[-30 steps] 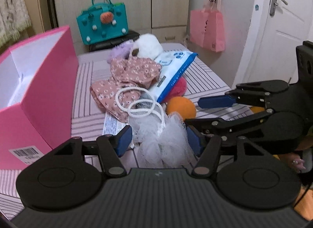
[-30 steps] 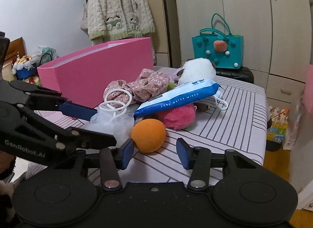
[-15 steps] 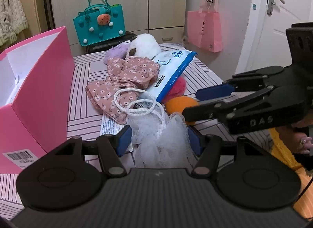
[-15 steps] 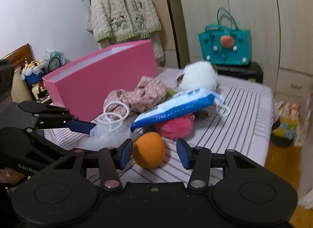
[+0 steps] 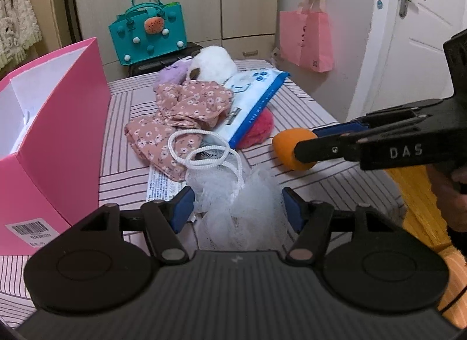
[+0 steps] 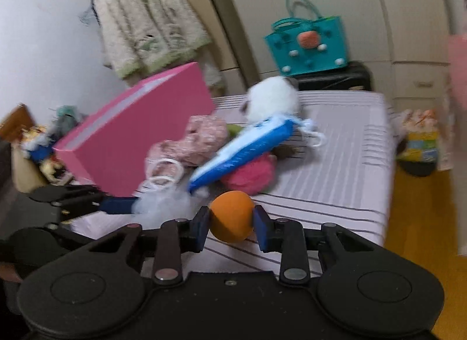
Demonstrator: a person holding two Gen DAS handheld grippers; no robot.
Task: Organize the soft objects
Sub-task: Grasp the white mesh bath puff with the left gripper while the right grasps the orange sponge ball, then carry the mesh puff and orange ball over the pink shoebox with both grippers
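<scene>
A bedroom: a table under a pink striped cloth (image 5: 306, 112), wardrobe doors on the far wall, a white door at far right. On the near part of the cloth, my right gripper (image 6: 231, 224) has the orange ball (image 6: 232, 216) between its blue pads; the jaws are closing, and both pads appear to touch the ball's sides. My left gripper (image 5: 237, 208) straddles the white mesh bath puff (image 5: 242, 205), its jaws opening; the pads stand at the puff's edges, and I cannot tell whether they press it. The puff's white cord loops (image 5: 201, 147) lie just beyond it, over the floral pink cloth (image 5: 181, 112). A blue-and-white wet-wipes pack (image 5: 251, 103) leans across a pink-red fluffy item (image 5: 259, 129), right of the floral cloth. Farther back sit a white plush (image 5: 216, 62) and a lilac plush (image 5: 172, 71). An open pink box (image 5: 58, 123) stands at the left. A teal bag (image 5: 146, 33) sits beyond the table; a pink tote (image 5: 306, 39) hangs on the right wall; a cream knitted cardigan (image 6: 146, 33) hangs at far left.
</scene>
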